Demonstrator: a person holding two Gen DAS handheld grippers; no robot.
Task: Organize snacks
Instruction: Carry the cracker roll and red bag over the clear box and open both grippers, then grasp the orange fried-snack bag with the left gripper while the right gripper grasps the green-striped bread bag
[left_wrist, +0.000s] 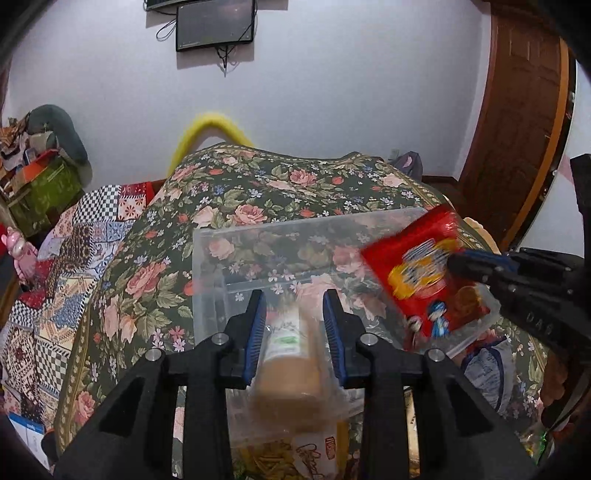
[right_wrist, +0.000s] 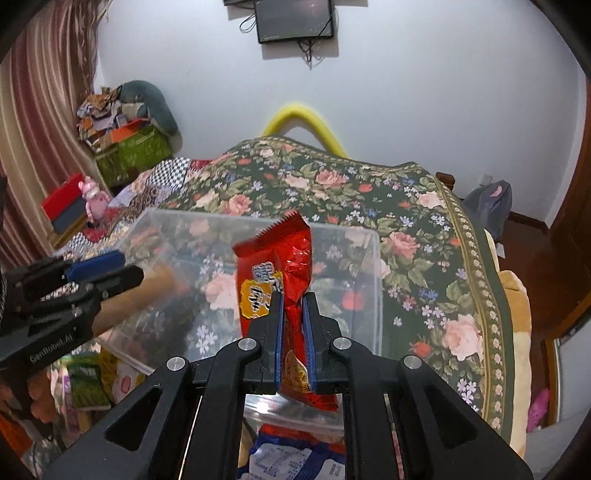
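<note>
My left gripper (left_wrist: 294, 306) is shut on a tan roll-shaped snack in clear wrap (left_wrist: 286, 354), held over the near side of a clear plastic bin (left_wrist: 221, 236) that sits on the floral cloth. My right gripper (right_wrist: 293, 306) is shut on a red snack packet (right_wrist: 284, 258), which hangs over the same clear bin (right_wrist: 369, 266). In the left wrist view the red packet (left_wrist: 424, 273) and the right gripper (left_wrist: 465, 264) show at the right, above the bin's right end. In the right wrist view the left gripper (right_wrist: 110, 267) and its tan roll (right_wrist: 147, 291) enter from the left.
A floral tablecloth (right_wrist: 406, 206) covers the table. More snack packets (right_wrist: 280, 461) lie below the grippers at the near edge, some yellow and green ones (right_wrist: 85, 384) at the left. A patchwork cloth (left_wrist: 74, 251), boxes (left_wrist: 48, 184) and a pink toy (right_wrist: 94, 197) sit left.
</note>
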